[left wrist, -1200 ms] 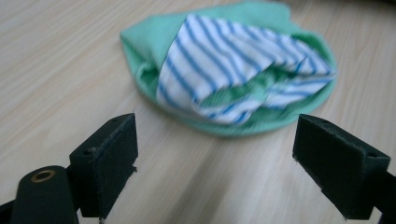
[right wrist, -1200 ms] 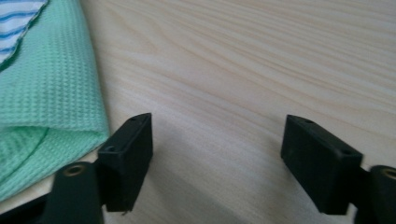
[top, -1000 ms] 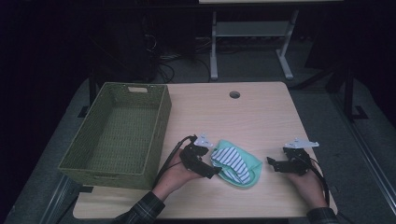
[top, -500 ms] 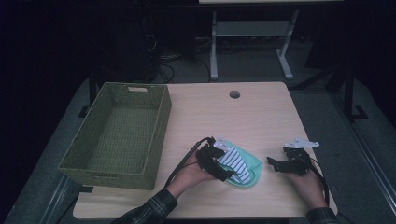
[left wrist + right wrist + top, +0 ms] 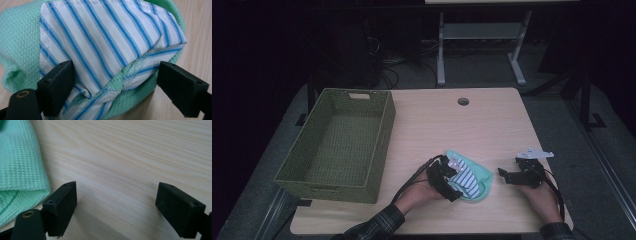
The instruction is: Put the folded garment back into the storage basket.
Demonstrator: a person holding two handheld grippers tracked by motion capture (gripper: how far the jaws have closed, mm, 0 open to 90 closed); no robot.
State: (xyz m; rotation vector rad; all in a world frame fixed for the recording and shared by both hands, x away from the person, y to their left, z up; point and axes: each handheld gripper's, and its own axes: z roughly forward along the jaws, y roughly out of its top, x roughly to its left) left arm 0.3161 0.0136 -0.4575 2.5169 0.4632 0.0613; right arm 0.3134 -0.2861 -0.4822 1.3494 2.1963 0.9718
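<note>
A folded mint-green waffle cloth (image 5: pixel 479 175) with a blue-and-white striped piece (image 5: pixel 467 180) on top lies near the table's front edge. In the left gripper view the striped fabric (image 5: pixel 105 42) bulges between my open jaws, and the left gripper (image 5: pixel 115 87) straddles its near edge, the left jaw touching the cloth. In the high view the left gripper (image 5: pixel 447 182) sits at the bundle's left side. My right gripper (image 5: pixel 507 176) rests open on bare wood just right of the green cloth (image 5: pixel 17 167), jaws wide apart around nothing (image 5: pixel 116 207).
A green woven basket (image 5: pixel 337 142) stands empty on the table's left half. A round cable hole (image 5: pixel 463 101) lies near the far edge. A small white object (image 5: pixel 537 151) sits on the right gripper. Bare wood spreads across the middle.
My left gripper has moved right, from beside the bundle onto its left edge, so the striped fabric now lies between the jaws. The right gripper has stayed put.
</note>
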